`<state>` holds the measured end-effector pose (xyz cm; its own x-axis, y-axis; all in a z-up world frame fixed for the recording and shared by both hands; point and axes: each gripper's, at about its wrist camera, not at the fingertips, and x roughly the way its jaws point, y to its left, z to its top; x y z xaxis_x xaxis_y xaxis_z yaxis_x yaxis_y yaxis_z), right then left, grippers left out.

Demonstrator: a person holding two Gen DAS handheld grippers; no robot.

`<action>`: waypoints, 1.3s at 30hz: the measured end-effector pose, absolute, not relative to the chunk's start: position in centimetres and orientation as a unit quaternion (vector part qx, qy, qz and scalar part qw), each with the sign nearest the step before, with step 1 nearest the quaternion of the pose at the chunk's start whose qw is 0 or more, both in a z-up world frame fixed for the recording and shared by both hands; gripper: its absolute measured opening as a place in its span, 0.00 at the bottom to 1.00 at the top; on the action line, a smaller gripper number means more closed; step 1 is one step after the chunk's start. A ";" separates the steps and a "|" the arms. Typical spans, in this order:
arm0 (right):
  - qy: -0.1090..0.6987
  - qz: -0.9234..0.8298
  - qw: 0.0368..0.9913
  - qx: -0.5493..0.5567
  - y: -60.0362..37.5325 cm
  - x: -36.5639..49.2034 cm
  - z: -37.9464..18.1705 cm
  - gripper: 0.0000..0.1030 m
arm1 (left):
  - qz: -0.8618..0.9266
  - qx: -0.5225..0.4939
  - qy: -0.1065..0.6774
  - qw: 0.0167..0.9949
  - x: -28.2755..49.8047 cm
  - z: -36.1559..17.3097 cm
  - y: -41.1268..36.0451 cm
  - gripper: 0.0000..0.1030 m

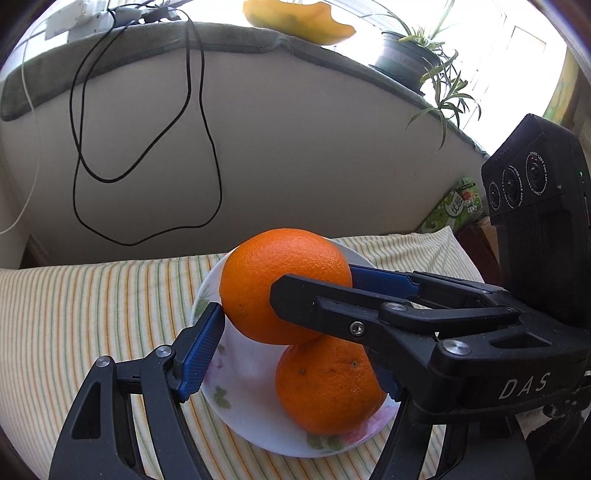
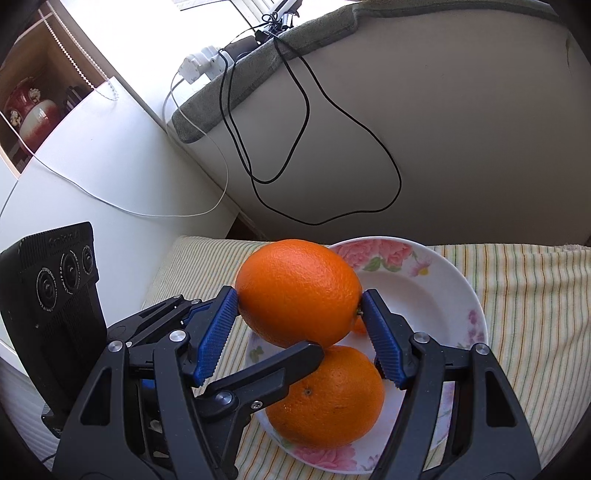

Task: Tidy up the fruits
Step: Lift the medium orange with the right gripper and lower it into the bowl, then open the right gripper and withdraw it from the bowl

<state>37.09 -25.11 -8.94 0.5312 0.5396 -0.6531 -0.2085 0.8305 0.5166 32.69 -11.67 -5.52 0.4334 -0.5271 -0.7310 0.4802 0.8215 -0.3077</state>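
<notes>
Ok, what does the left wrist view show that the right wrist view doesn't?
Left wrist only: a potted plant, a yellow object on the ledge, a green box. Right wrist only: a white cabinet, a red jar on a shelf. Both: the right gripper clamped on the upper orange, the lower orange on the floral plate, the striped cloth, the black cable.

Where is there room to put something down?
Free: striped cloth left of the plate, and cloth right of it. The plate's far side is bare too. Crowded: its near side, where the left gripper and right gripper clamp the upper orange above the lower orange.
</notes>
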 end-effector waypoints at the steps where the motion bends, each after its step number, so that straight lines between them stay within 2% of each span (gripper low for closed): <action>1: 0.433 0.218 0.853 0.193 -25.2 37.2 -9.1 0.70 | -0.297 -0.027 0.442 0.846 32.7 -5.5 -11.7 0.70; 12: 0.417 0.207 0.868 0.172 -24.8 36.7 -8.0 0.71 | -0.290 -0.008 0.431 0.854 31.2 -4.4 -10.7 0.72; 15: 0.410 0.206 0.873 0.168 -24.5 36.3 -7.3 0.75 | -0.288 -0.005 0.428 0.857 30.6 -4.1 -10.3 0.72; 22: 0.402 0.190 0.880 0.165 -24.6 35.2 -6.4 0.76 | -0.286 -0.010 0.415 0.864 28.8 -2.9 -8.9 0.72; 39: 0.383 0.160 0.905 0.091 -23.5 28.5 -4.7 0.79 | -0.255 0.012 0.358 0.898 20.5 -0.1 -4.0 0.72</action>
